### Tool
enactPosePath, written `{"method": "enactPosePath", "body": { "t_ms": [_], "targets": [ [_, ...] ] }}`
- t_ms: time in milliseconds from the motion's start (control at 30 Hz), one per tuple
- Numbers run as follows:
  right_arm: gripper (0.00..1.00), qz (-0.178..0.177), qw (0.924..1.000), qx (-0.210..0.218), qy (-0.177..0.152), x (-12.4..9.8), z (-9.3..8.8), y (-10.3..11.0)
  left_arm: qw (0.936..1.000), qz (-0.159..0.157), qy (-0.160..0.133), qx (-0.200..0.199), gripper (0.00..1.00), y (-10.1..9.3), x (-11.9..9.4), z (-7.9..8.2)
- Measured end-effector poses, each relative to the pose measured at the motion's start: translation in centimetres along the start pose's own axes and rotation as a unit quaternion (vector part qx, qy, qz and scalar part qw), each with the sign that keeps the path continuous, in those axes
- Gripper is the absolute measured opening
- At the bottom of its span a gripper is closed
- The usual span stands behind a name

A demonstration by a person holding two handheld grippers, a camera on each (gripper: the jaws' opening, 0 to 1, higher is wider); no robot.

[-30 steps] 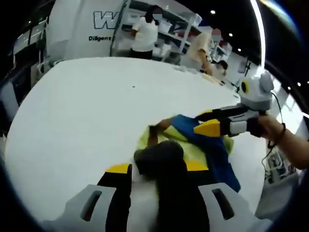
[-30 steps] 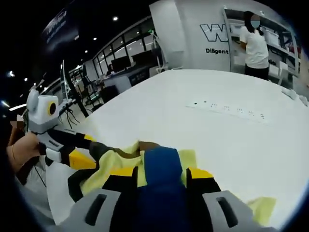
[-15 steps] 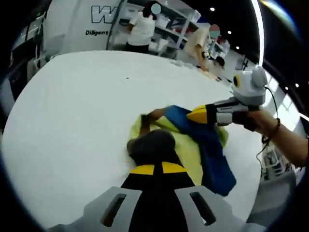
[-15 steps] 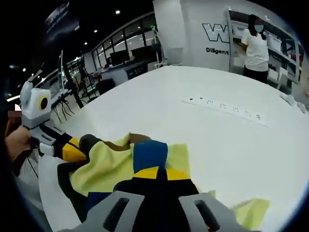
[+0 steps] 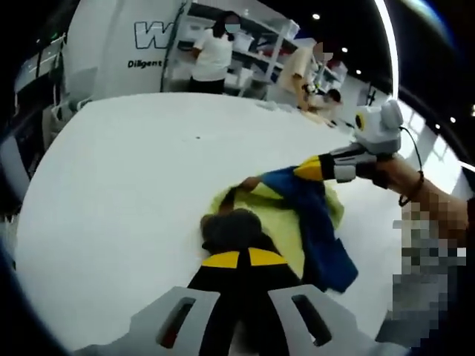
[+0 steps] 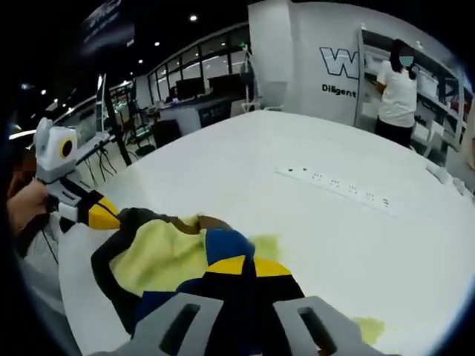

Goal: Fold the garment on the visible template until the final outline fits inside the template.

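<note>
A crumpled garment [image 5: 286, 222] in yellow, blue and dark cloth lies bunched on the white table [image 5: 133, 170]. My left gripper [image 5: 239, 258] is shut on its dark part [image 5: 230, 226]. In from the right comes my right gripper [image 5: 308, 169], shut on the blue part [image 5: 297, 182]. In the right gripper view, my right gripper [image 6: 241, 265] pinches the blue fold [image 6: 226, 243], with yellow cloth [image 6: 159, 248] to its left. My left gripper [image 6: 100, 211] grips the dark edge [image 6: 133, 219] there. Pale yellow-green patches [image 6: 367, 326] show flat on the table beside the garment.
A white power strip [image 6: 338, 189] lies across the table beyond the garment. People stand at shelves [image 5: 211, 55] past the far table edge. A hand [image 5: 415, 196] holds the right gripper. Desks and chairs [image 6: 171, 111] stand off the table's left side.
Both grippers have shut on the garment: a second ago their jaws stood apart around the cloth. The bunch now sits a little higher and more gathered between them.
</note>
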State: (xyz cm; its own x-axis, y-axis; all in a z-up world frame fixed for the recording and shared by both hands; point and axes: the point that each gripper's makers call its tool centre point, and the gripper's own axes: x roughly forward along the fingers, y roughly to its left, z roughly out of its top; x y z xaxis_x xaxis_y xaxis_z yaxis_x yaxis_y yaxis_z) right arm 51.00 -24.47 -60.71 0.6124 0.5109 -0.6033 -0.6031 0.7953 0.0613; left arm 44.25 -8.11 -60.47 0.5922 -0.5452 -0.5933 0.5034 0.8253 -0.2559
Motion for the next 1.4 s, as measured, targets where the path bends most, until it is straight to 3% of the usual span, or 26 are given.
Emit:
{"method": "enactPosePath", "body": {
  "t_ms": [167, 500, 900, 1133, 1233, 1333, 1400],
  "targets": [
    [0.00, 0.020, 0.9991, 0.033, -0.016, -1.0, 1.1, -0.1, 0.9999, 0.006, -0.001, 0.012, 0.00, 0.5, -0.8, 0.8],
    [0.00, 0.007, 0.9998, -0.013, -0.015, -2.6, 2.3, -0.7, 0.9999, 0.004, -0.013, 0.001, 0.00, 0.8, -1.0, 1.8],
    [0.00, -0.041, 0.9964, -0.043, -0.060, -4.8, 6.6, -3.1, 0.9957, 0.043, -0.037, 0.073, 0.00, 2.8, -2.7, 7.3],
    [0.00, -0.061, 0.9937, -0.053, -0.078, -6.2, 8.3, -4.2, 0.9923, 0.053, -0.044, 0.103, 0.00, 2.9, -3.3, 10.0],
    [0.00, -0.065, 0.9921, -0.053, -0.093, -7.1, 9.0, -4.3, 0.9911, 0.052, -0.055, 0.109, 0.00, 2.6, -4.2, 11.0],
    [0.00, -0.081, 0.9860, -0.057, -0.135, -8.7, 10.9, -4.6, 0.9894, 0.047, -0.071, 0.117, 0.00, 2.0, -5.4, 12.1],
    [0.00, -0.079, 0.9850, -0.048, -0.145, -9.5, 11.6, -4.6, 0.9882, 0.049, -0.077, 0.123, 0.00, 1.8, -5.9, 12.6]
  ]
}}
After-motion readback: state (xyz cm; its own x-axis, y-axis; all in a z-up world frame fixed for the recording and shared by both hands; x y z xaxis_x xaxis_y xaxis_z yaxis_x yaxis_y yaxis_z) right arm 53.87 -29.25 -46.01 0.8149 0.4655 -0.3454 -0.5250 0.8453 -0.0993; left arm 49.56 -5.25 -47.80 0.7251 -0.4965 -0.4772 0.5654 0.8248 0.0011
